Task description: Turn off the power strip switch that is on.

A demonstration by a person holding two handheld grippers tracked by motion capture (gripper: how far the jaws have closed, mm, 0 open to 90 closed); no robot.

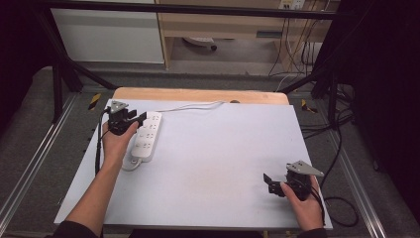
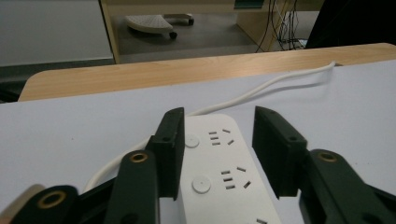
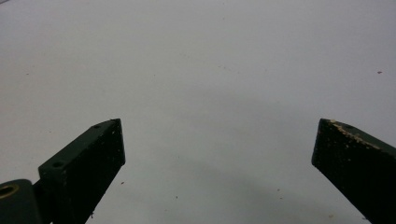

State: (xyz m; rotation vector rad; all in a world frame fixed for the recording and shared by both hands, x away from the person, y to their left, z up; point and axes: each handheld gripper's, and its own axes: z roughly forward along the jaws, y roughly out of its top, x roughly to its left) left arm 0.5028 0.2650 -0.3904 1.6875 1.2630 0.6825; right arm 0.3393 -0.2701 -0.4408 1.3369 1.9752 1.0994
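L gripper (image 2: 217, 154) has its jaws astride the white power strip (image 1: 145, 136) near the tabletop's far-left corner; left pad looks on its side, right pad a gap off, so not clamped yet. Best to centre on the body, clear of the cord (image 2: 261, 88), then squeeze evenly. R gripper (image 3: 217, 154) rests spread wide and empty over bare mat (image 3: 201, 60) by the near-right corner; no containers here.

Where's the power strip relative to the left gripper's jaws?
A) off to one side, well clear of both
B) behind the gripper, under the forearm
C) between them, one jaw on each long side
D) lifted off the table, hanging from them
C: in the left gripper view the white power strip lies on the table between the two black jaws of the left gripper, one along each long side.
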